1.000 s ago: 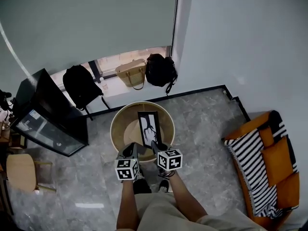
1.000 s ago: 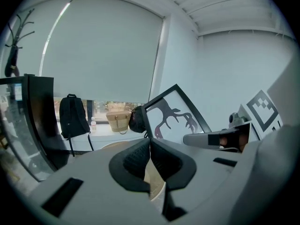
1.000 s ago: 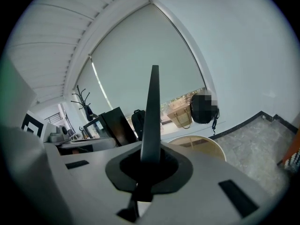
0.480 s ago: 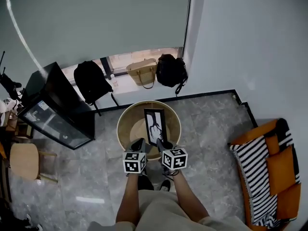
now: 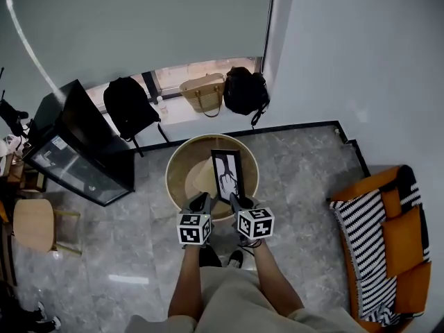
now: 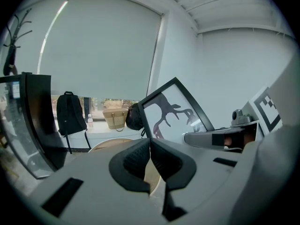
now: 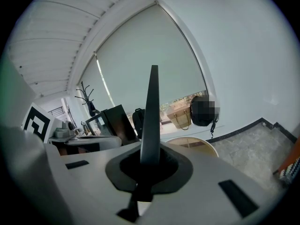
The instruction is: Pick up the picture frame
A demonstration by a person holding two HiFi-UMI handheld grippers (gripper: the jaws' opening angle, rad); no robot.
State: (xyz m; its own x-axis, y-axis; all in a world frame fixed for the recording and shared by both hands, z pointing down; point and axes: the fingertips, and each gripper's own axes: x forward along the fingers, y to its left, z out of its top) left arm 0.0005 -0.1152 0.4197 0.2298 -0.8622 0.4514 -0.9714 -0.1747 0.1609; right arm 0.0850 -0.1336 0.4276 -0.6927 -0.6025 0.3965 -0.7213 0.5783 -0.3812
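The picture frame (image 5: 228,172), black-edged with a dark antler print, is held up over the round wooden table (image 5: 175,179). My right gripper (image 5: 234,201) is shut on its near edge. In the right gripper view the frame (image 7: 151,111) rises edge-on from between the closed jaws of the right gripper (image 7: 149,162). The left gripper (image 5: 202,202) hangs just left of it, apart from the frame. In the left gripper view the left gripper (image 6: 150,148) has its pads together with nothing between them, and the frame (image 6: 174,112) stands tilted to the right.
A black glass-fronted cabinet (image 5: 73,151) stands at the left, with a wooden stool (image 5: 33,225) below it. A black backpack (image 5: 128,109), a woven bag (image 5: 203,93) and a black bag (image 5: 245,91) line the window sill. An orange sofa (image 5: 388,238) with a striped throw is at the right.
Both grippers have drifted a little forward over the table, and the frame has stayed in the right gripper. The head view has shifted slightly.
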